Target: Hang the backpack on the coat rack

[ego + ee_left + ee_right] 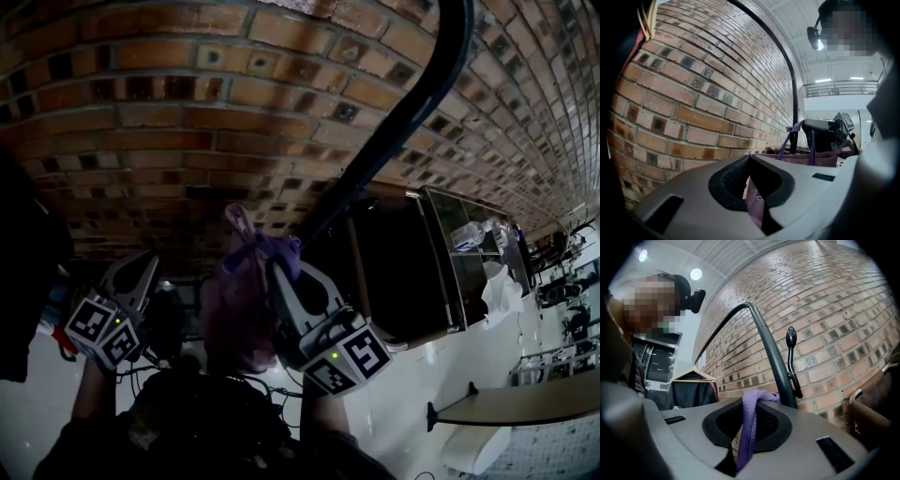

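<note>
Head view: your left gripper [141, 277] and right gripper [281, 274] hold the soft purple backpack [234, 314] between them, under the coat rack [403, 112] with its smooth black pole. Left gripper view: your jaws pinch the bag's fabric. Right gripper view: your jaws clamp its woven strap [749, 423]. The knobbed hook [791, 339] stands up and right of it, nearer your right hand.

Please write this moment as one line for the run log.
left gripper: shut on backpack | right gripper: shut on purple strap | coat rack: hook bare, backpack not hung
</note>
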The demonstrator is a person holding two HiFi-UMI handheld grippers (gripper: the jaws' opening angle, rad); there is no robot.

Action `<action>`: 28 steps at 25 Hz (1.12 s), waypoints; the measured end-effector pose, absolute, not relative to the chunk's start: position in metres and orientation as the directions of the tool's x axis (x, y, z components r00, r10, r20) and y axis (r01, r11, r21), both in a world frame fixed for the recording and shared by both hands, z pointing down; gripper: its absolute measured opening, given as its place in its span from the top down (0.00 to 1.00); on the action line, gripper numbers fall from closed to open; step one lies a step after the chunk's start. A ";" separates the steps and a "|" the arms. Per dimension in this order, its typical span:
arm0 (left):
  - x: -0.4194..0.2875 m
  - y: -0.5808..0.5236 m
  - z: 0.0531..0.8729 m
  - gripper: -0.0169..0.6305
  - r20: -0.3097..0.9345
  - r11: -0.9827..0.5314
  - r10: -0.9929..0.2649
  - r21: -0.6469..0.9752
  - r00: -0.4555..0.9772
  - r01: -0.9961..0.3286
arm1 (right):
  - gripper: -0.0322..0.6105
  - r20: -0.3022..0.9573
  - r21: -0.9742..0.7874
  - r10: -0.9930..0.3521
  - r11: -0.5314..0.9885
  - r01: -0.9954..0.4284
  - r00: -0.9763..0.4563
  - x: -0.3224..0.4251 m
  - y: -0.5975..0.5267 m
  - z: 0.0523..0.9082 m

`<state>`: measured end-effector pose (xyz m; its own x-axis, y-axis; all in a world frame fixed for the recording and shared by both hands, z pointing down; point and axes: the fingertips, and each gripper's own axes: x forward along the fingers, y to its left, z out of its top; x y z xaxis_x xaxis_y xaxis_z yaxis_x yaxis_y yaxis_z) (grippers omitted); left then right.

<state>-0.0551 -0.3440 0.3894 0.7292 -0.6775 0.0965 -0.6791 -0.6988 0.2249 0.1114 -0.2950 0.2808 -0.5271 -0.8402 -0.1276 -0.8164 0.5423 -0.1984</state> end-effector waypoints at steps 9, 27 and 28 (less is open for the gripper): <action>-0.053 -0.355 0.389 0.96 0.092 -0.691 -0.686 0.228 0.722 -0.686 | 0.87 -0.157 -0.281 -0.850 0.526 -0.803 -0.502 0.116 -0.304 0.294; -0.041 -0.355 0.401 0.96 0.114 -0.693 -0.675 0.241 0.729 -0.680 | 0.87 -0.058 -0.299 -0.885 0.457 -0.838 -0.462 0.127 -0.316 0.350; -0.039 -0.353 0.402 0.96 0.114 -0.694 -0.673 0.242 0.731 -0.678 | 0.87 -0.038 -0.282 -0.886 0.453 -0.846 -0.462 0.126 -0.316 0.356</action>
<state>-0.0393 -0.3533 0.4022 0.7305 -0.6732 0.1144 -0.6778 -0.6944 0.2416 0.1256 -0.3163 0.3558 -0.4619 -0.8861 -0.0379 -0.8458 0.4529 -0.2819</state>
